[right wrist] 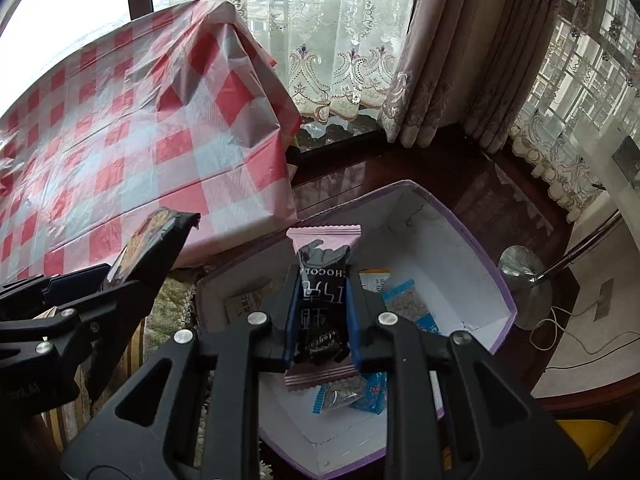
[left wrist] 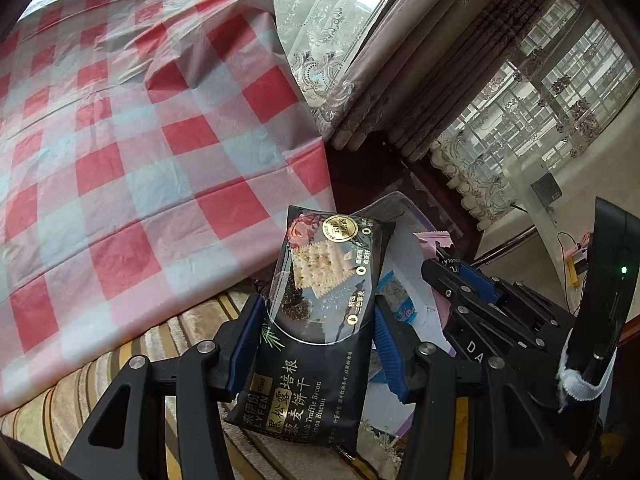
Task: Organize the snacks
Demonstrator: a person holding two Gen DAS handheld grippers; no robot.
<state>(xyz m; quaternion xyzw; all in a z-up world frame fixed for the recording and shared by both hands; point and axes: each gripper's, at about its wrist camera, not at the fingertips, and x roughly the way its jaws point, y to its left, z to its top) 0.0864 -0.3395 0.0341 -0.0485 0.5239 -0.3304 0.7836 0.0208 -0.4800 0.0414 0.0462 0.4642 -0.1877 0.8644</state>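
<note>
My left gripper point(left wrist: 316, 336) is shut on a black biscuit packet point(left wrist: 320, 296) and holds it above the floor beside the white box. My right gripper point(right wrist: 322, 320) is shut on a pink and black chocolate bar point(right wrist: 322, 304), held over the open white box with purple rim point(right wrist: 460, 248). Blue snack packets point(right wrist: 408, 304) lie inside the box. The left gripper with its black packet point(right wrist: 152, 248) shows at the left of the right wrist view. The right gripper point(left wrist: 472, 288) shows at the right of the left wrist view.
A table under a red and white checked cloth point(left wrist: 120, 140) stands to the left. A striped rug point(left wrist: 72, 392) lies below. Lace curtains point(right wrist: 340, 48) hang at the windows behind. A metal lamp base point(right wrist: 524, 280) and cables sit right of the box.
</note>
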